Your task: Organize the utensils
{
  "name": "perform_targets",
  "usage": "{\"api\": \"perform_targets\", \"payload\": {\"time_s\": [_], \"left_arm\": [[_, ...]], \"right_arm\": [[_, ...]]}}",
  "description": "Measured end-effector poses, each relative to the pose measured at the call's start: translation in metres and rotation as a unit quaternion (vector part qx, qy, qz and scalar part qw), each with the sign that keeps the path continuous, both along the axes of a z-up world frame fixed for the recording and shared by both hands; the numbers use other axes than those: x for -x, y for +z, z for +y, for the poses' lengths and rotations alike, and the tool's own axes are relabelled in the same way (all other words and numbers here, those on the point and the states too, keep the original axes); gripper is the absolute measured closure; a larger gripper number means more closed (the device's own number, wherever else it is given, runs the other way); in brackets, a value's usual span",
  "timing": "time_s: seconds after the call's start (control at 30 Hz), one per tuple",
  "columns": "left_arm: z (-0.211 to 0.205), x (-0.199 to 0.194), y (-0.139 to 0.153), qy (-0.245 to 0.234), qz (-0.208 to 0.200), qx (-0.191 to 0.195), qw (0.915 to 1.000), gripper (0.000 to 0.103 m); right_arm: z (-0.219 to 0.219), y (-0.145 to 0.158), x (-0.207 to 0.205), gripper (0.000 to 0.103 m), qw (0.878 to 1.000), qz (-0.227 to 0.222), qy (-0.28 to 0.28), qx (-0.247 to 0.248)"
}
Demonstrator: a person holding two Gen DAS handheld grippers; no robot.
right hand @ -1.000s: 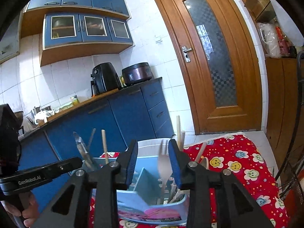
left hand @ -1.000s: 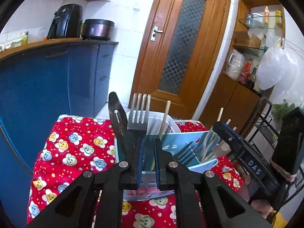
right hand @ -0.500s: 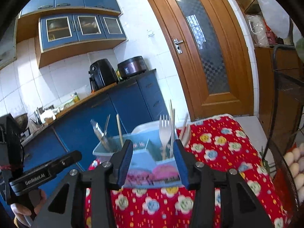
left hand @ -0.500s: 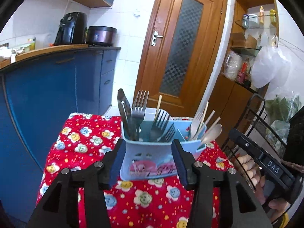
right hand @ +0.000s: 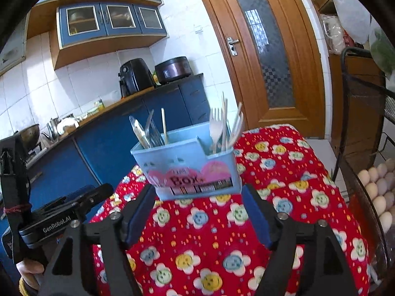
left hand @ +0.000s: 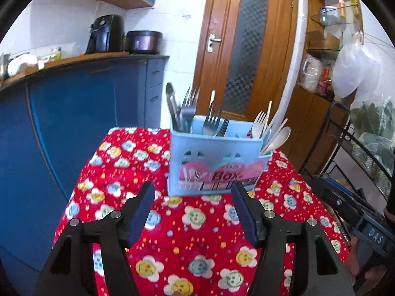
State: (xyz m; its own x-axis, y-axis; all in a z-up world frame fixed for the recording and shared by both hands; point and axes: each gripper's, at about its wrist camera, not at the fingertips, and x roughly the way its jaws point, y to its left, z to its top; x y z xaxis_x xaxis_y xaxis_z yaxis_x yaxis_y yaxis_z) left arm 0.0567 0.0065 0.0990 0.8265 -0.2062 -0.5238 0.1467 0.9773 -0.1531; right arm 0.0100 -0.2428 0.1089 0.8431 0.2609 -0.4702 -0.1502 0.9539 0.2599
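A light blue utensil box [left hand: 214,157] stands on the red flowered tablecloth [left hand: 187,231]. Metal forks [left hand: 188,109] and tongs stand in its left part, white plastic forks [left hand: 259,127], spoons and chopsticks in its right part. The box also shows in the right wrist view [right hand: 190,165], with a white fork [right hand: 215,125] upright in it. My left gripper [left hand: 193,212] is open and empty, pulled back in front of the box. My right gripper [right hand: 197,212] is open and empty, also in front of the box.
Blue kitchen cabinets [left hand: 74,113] with an air fryer [left hand: 105,34] and a cooker on top run along the left. A wooden door [left hand: 244,56] is behind. A black wire rack [left hand: 358,153] stands at the right; eggs [right hand: 377,187] lie at the right edge.
My left gripper let go of the metal fork, which now stands in the box. Both grippers opened wide and drew back from the box.
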Motion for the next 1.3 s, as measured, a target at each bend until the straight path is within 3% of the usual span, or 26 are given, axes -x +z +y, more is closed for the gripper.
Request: {"api": "perform_targets", "payload": {"time_s": [0.3, 0.73, 1.3], "left_arm": [[-0.004, 0.021, -0.031, 0.022, -0.018, -0.027, 0.9992, 0.037], [-0.009, 0.024, -0.071, 0.020, 0.006, -0.017, 0.9997, 0.037], [-0.014, 0.021, -0.081, 0.022, 0.008, -0.035, 0.9991, 0.037]], "right_arm": [[0.006, -0.035, 0.018, 0.023, 0.999, 0.006, -0.015, 0.047], [0.009, -0.068, 0.019, 0.022, 0.997, 0.022, -0.028, 0.071], [0.007, -0.078, 0.017, 0.022, 0.996, 0.038, -0.042, 0.073]]}}
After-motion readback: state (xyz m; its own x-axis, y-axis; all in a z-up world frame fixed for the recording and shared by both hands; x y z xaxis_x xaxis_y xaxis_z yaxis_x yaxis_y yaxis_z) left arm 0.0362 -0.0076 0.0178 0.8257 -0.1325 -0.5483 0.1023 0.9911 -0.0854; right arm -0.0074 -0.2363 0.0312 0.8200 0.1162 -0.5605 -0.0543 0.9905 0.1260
